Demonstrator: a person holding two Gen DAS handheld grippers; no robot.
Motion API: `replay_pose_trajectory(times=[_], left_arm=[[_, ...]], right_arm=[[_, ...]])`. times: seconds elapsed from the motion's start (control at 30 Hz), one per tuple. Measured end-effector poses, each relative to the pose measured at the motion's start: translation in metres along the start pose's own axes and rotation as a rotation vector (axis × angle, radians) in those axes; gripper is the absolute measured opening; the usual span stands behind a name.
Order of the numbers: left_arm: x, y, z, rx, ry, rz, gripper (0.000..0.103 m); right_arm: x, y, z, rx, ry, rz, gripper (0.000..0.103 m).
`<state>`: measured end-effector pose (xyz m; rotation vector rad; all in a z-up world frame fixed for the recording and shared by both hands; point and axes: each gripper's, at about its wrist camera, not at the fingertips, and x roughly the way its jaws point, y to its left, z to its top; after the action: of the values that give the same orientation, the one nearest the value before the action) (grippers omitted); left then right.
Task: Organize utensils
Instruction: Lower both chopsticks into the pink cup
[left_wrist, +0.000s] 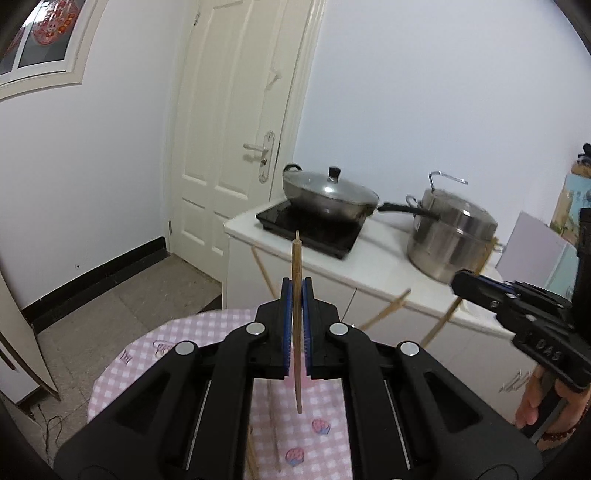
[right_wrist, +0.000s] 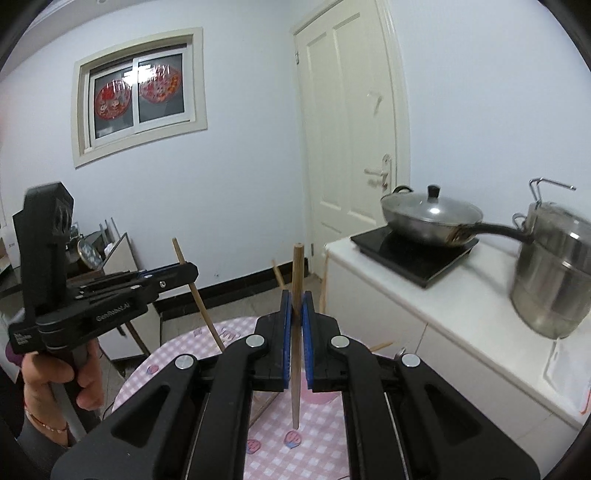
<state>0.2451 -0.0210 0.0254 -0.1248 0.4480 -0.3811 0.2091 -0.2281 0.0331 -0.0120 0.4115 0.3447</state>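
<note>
Two grippers up in the air over a round table (left_wrist: 122, 369) with a pink checked cloth, each clamped on one chopstick. Far left in the right wrist view: window (right_wrist: 138, 96) with red decorations, clutter of small items below it by the wall. Left gripper (left_wrist: 296, 295) has its blue pads closed tight on a wooden chopstick (left_wrist: 296, 332), stick standing near upright through the jaws, top end poking above the fingertips, bottom end hanging above the cloth and clear of it. A hand (right_wrist: 55, 387) wraps that gripper's handle, bead bracelet on the wrist. Loose chopsticks (left_wrist: 275, 435) lie on the cloth under the left gripper; how many is hard to tell. Right gripper (right_wrist: 295, 306) also closed, pads pinching a second chopstick (right_wrist: 296, 332), again near upright, lower tip hanging above a strawberry print on the cloth. Behind both: white door (left_wrist: 229, 155), shut. Right of it a white counter (left_wrist: 373, 273) with a black induction hob (left_wrist: 314, 229), lidded wok (left_wrist: 328, 195) on it, handle pointing right. Steel pot (left_wrist: 448, 236) stands just beside the wok handle. Boards and a box lean at the far right edge, blurred.
</note>
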Motion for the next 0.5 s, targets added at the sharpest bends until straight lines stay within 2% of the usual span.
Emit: replay_pose_trajectory(times=[0.27,0.5], left_arm=[[0.024,-0.007,0.021,-0.052,-0.061,-0.008,0.005],[0.044,-0.014,0.03,-0.06,-0.11,0.0,0.005]], right_arm=[[-0.003,-0.02,0.027,-0.008,-0.09,-0.06,0.004],[0.019,-0.02,0.036,-0.052,-0.145,-0.109,0.004]])
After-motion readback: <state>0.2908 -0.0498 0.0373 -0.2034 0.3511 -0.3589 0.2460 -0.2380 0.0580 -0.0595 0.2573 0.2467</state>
